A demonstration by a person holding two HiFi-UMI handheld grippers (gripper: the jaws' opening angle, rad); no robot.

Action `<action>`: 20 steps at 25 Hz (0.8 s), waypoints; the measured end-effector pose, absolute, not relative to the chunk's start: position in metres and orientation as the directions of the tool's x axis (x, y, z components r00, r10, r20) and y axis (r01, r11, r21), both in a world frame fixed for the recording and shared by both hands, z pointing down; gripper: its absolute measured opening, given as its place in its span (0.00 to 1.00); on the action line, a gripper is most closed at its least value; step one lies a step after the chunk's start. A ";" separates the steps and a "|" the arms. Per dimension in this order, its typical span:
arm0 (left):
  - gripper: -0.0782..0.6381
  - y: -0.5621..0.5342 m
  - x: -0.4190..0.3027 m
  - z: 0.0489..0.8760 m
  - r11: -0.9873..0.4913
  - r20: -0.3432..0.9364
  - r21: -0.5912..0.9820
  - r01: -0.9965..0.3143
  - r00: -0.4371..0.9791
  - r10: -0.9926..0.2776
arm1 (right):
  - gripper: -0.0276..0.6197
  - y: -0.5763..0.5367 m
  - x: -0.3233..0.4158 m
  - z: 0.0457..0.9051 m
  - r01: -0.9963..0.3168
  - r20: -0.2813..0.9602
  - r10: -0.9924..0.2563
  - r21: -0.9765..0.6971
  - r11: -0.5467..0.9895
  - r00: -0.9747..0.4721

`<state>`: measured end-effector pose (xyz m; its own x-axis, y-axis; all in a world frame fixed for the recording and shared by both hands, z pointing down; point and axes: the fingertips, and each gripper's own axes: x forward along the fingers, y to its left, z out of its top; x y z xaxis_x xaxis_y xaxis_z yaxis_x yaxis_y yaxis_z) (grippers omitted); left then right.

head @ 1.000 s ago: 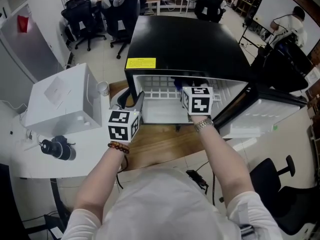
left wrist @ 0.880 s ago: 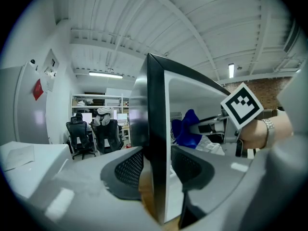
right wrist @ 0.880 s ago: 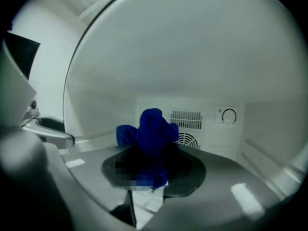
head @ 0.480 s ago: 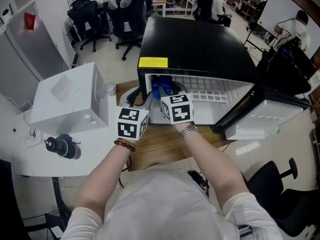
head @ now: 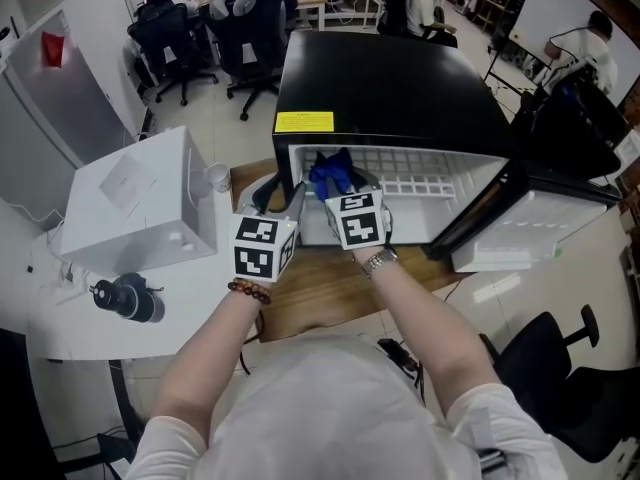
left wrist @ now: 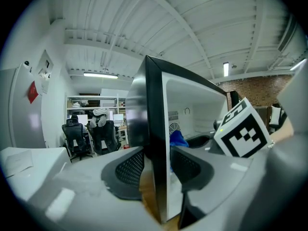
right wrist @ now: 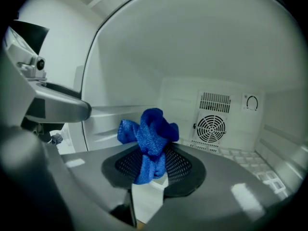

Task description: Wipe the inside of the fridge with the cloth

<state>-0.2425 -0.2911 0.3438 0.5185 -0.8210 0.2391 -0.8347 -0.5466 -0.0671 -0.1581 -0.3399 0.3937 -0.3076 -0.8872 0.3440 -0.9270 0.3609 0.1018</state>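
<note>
A black mini fridge [head: 390, 78] stands on a wooden table [head: 320, 288] with its door [head: 520, 218] swung open to the right. My right gripper [head: 335, 186] reaches into the white interior near its left side, shut on a bunched blue cloth [head: 330, 173]. In the right gripper view the cloth [right wrist: 151, 134] sticks up between the pads of the right gripper [right wrist: 153, 165], in front of the back wall's fan grille [right wrist: 211, 128]. My left gripper [head: 285, 196] straddles the front edge of the fridge's left wall [left wrist: 154, 109], one pad outside and one inside, both against it.
A white wire shelf [head: 420, 183] runs across the interior. A white box [head: 135, 203], a small cup [head: 218, 176] and a black round device [head: 125, 296] sit on the white table to the left. Office chairs [head: 245, 28] and seated people are behind the fridge.
My right gripper has carried the blue cloth from the middle of the fridge opening to its left side and slightly lower. The left gripper has stayed on the wall edge.
</note>
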 end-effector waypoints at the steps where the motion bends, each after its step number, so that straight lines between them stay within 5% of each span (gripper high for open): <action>1: 0.34 -0.291 -0.243 0.344 -0.548 0.239 -0.067 -0.834 0.520 -0.820 | 0.23 -0.340 -0.153 0.394 -0.931 0.343 -0.891 0.103 0.351 -0.298; 20: 0.34 -0.289 -0.244 0.343 -0.573 0.220 -0.042 -0.819 0.552 -0.804 | 0.23 -0.327 -0.049 0.400 -0.985 0.349 -0.933 0.111 0.133 -0.087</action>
<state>-0.2440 -0.2885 0.3426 0.5517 -0.8044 0.2202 -0.8185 -0.5729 -0.0421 -0.0488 -0.3267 0.3996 -0.0869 -0.9329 0.3494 -0.9848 0.1334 0.1115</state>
